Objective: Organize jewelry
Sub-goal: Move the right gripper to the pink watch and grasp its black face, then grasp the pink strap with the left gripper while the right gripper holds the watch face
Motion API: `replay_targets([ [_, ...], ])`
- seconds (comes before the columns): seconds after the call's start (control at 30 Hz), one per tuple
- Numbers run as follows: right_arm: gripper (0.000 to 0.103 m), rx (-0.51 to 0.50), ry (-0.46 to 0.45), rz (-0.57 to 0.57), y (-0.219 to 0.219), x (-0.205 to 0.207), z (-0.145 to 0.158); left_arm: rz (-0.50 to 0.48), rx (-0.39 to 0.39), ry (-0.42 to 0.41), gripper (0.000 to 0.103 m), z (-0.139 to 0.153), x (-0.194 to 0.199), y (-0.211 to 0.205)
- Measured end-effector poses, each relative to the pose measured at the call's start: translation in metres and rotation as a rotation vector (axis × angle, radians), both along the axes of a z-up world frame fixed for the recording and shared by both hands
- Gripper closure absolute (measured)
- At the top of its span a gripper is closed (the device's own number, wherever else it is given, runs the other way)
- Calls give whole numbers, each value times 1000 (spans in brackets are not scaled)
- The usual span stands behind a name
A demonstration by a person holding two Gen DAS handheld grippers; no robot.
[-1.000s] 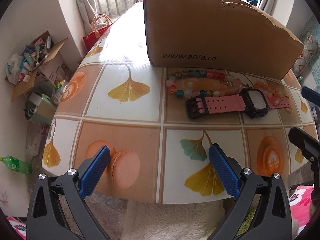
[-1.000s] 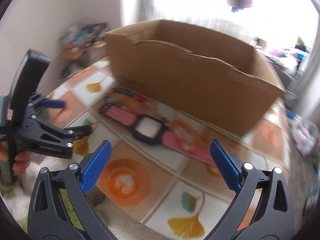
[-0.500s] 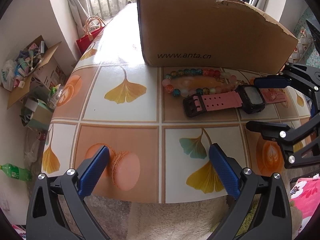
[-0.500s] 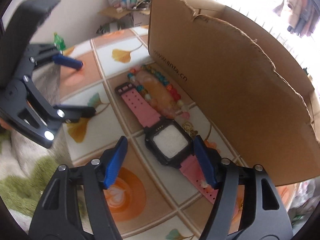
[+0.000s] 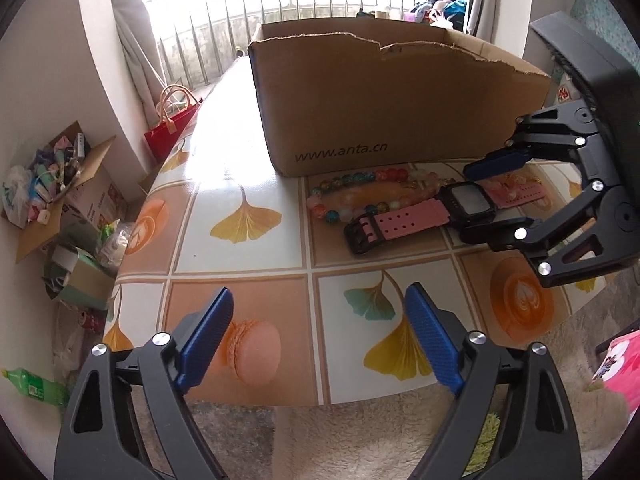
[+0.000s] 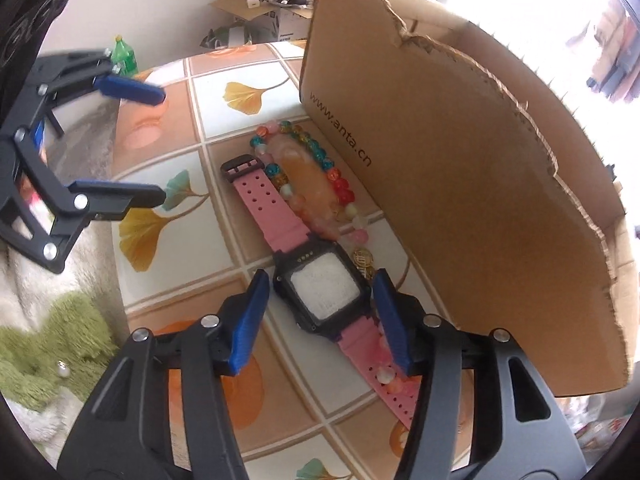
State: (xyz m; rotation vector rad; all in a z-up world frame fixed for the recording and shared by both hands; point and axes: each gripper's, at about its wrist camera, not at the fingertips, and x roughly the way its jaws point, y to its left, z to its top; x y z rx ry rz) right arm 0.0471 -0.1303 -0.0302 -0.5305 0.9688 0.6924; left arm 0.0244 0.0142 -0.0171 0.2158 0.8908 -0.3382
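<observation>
A pink-strapped watch with a black case lies on the tiled tabletop, in front of an open cardboard box. It also shows in the left wrist view. A multicoloured bead bracelet lies between watch and box, and shows in the left wrist view too. My right gripper is open, its blue fingers on either side of the watch case, not touching it. My left gripper is open and empty above the table's near edge.
The cardboard box stands close behind the jewelry. A red bag sits at the table's far left. Floor clutter and a green bottle lie to the left. A fluffy rug lies below the table edge.
My right gripper moved in over the watch and narrowed, so its fingers now flank the case. My left gripper stayed open at the near edge, with its view tilting up a little.
</observation>
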Motion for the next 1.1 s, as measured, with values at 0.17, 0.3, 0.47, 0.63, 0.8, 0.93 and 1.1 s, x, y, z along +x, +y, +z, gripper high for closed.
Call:
replay_targets([
  [0.17,54,24,49,-8,-2,1,0,-11,-12,-40,31,6,-7,2],
  [0.3,54,33,87,19,-1,-6,2,-58,22,-69,31,9,-17,-5],
  [0.47,54,107,223,33,-8,-1,3,-166,100,-94,31,4,-26,-25],
  [0.63,54,186,369,47,-19,14,1,-243,185,-128,31,-6,-29,-45],
  [0.8,54,230,478,78,-25,30,0,-289,264,-177,33,-14,-26,-62],
  [0.93,54,237,517,100,-26,34,0,-320,317,-220,40,-19,-25,-75],
  [1.1,54,253,519,100,-27,37,0,-333,323,-224,66,-21,-20,-82],
])
